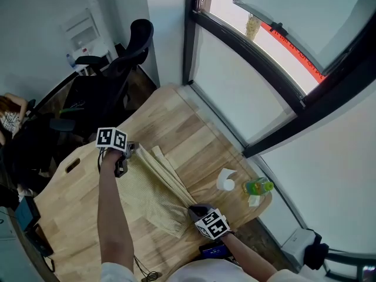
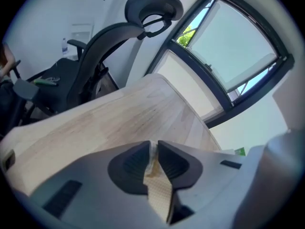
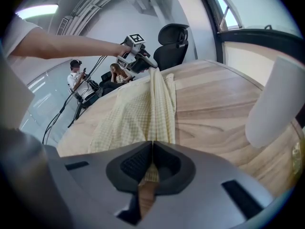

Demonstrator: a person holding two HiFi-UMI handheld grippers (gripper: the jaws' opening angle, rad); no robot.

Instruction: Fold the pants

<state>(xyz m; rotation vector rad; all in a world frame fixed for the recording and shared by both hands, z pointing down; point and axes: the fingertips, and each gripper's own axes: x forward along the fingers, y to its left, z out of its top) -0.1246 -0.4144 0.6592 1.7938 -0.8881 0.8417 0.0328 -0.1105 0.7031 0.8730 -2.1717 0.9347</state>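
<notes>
**While clamped at both ends: pants, one pair, on wooden table**

Where the person's right arm bent in close to the body, the right gripper [image 3: 151, 149] pointed steeply down at the near table edge. Its jaws were clenched tight on the near end of the pants [image 1: 155, 187].

The left forearm [image 1: 111, 210] was bare and reached forward over the table. The left gripper [image 2: 153, 149] was angled down, its jaws pinched on a strip of the same fabric at the far end.

- **Pants:** pale yellow with a fine check. They lay in long loose folds on the table between the two grippers, and the far end was drawn up to the left gripper.
- **Surface:** the table [image 1: 194, 128] was made of light wood planks with rounded corners. A white cylindrical object [image 1: 226, 180] lay to the right of the pants, with a green bottle [image 1: 258, 187] just beside it, near the table's right edge.
- **Room:** a black office chair [image 1: 126, 51] stood past the far corner of the table. A dark-framed window [image 1: 282, 40] ran along the right side, and the walls were white. In the right gripper view, two persons [image 3: 76, 78] showed far beyond the table.
- **Count:**
  - grippers, two
  - pants, one pair
  - table, one
  - chair, one
  - bottle, one
  - white cylinder, one
  - distant persons, two
</notes>
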